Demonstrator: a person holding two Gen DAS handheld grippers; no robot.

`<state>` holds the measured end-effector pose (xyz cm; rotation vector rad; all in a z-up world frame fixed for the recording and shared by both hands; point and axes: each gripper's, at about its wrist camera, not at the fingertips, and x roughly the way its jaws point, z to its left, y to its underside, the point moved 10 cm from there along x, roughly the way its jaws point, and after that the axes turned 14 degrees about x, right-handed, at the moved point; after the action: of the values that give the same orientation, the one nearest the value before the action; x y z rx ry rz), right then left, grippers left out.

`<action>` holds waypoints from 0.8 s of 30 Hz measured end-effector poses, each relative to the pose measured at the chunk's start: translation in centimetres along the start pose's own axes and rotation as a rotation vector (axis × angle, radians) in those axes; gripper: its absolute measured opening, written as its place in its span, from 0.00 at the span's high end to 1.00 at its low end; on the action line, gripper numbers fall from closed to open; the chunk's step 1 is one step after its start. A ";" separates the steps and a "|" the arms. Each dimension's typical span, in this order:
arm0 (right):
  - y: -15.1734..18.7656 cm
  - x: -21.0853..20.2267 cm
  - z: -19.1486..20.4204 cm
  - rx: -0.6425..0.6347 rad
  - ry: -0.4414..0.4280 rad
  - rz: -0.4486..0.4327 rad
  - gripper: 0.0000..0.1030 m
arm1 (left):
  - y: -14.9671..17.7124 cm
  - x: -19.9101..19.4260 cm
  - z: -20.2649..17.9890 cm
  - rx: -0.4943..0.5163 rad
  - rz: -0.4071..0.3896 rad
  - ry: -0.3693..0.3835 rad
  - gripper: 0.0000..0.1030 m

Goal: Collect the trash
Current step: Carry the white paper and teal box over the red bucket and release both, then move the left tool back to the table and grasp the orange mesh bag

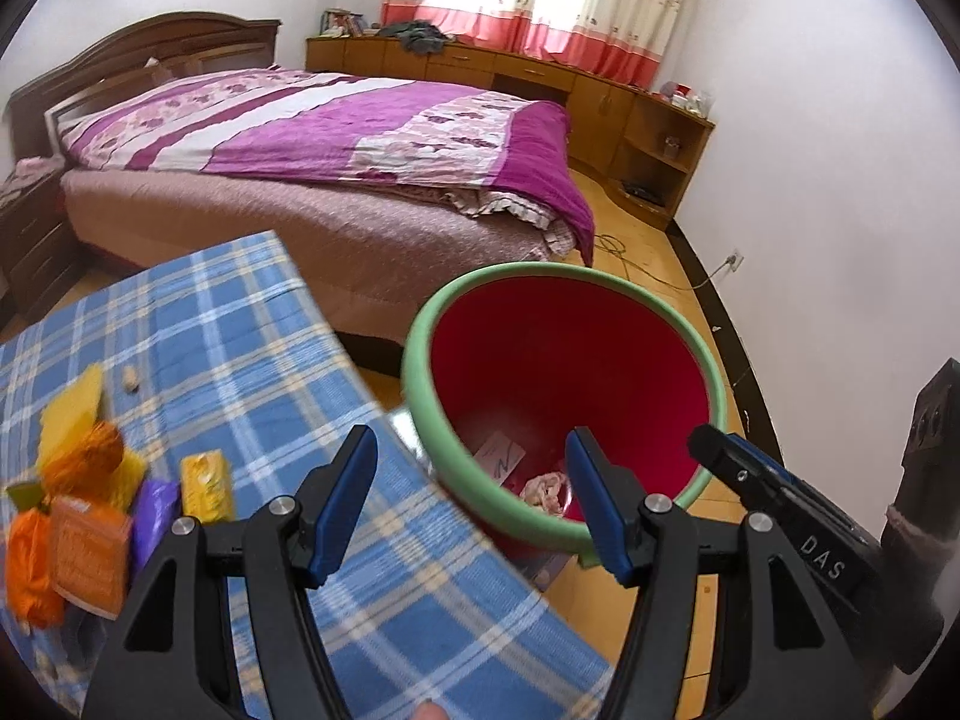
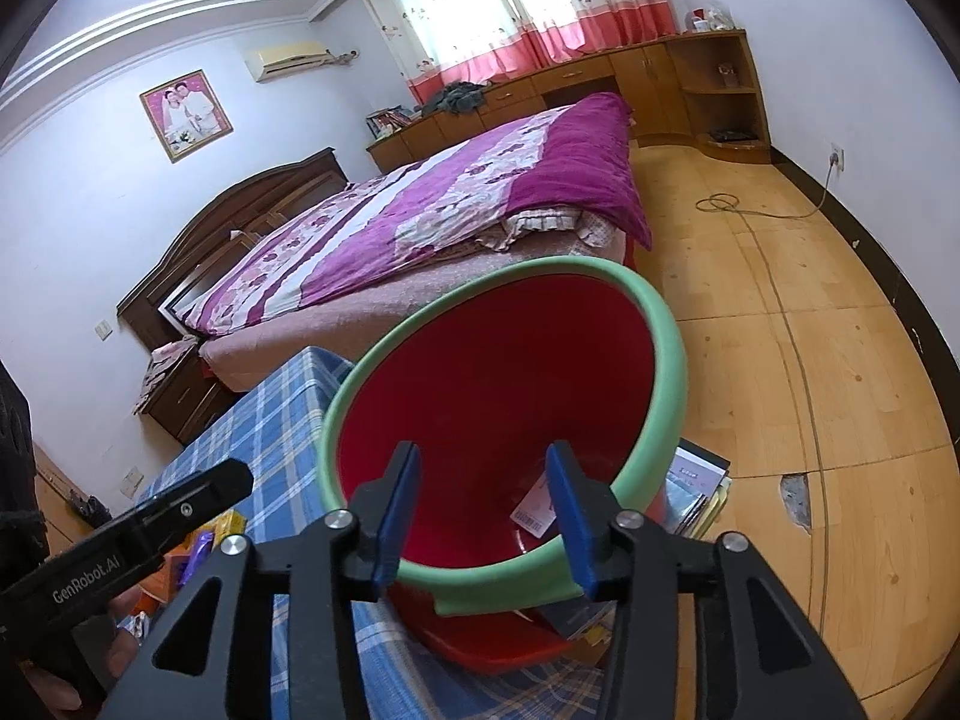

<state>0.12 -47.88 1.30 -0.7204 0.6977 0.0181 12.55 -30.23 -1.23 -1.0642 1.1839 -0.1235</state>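
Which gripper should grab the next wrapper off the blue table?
Probably the left hand-held gripper. It is open and empty over the checked table, with the wrappers just beside it. The right hand-held gripper, also open, points into the red bin.

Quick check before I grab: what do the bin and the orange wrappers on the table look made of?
Bin: looks like hard, glossy red plastic with a matte green rim, possibly rubber or foam. Orange wrappers: thin crinkled plastic film or foil by the creases and sheen; motion blur leaves it open.
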 end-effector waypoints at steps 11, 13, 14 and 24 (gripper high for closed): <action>2.2 -1.3 3.7 -0.040 -0.040 0.023 0.36 | 1.8 -5.1 3.8 -0.063 -0.039 -0.065 0.37; 2.7 -1.5 4.3 -0.052 -0.047 0.026 0.33 | 2.3 -6.0 4.7 -0.081 -0.044 -0.081 0.37; 2.9 -1.7 4.6 -0.058 -0.050 0.028 0.33 | 2.5 -6.4 5.2 -0.091 -0.047 -0.087 0.37; 5.3 -2.7 7.6 -0.110 -0.072 0.046 0.25 | 5.1 -10.3 10.5 -0.178 -0.056 -0.185 0.37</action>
<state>1.12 -38.57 3.84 -0.8055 0.6479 0.1250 14.22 -15.07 1.98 -1.2380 1.0120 0.0372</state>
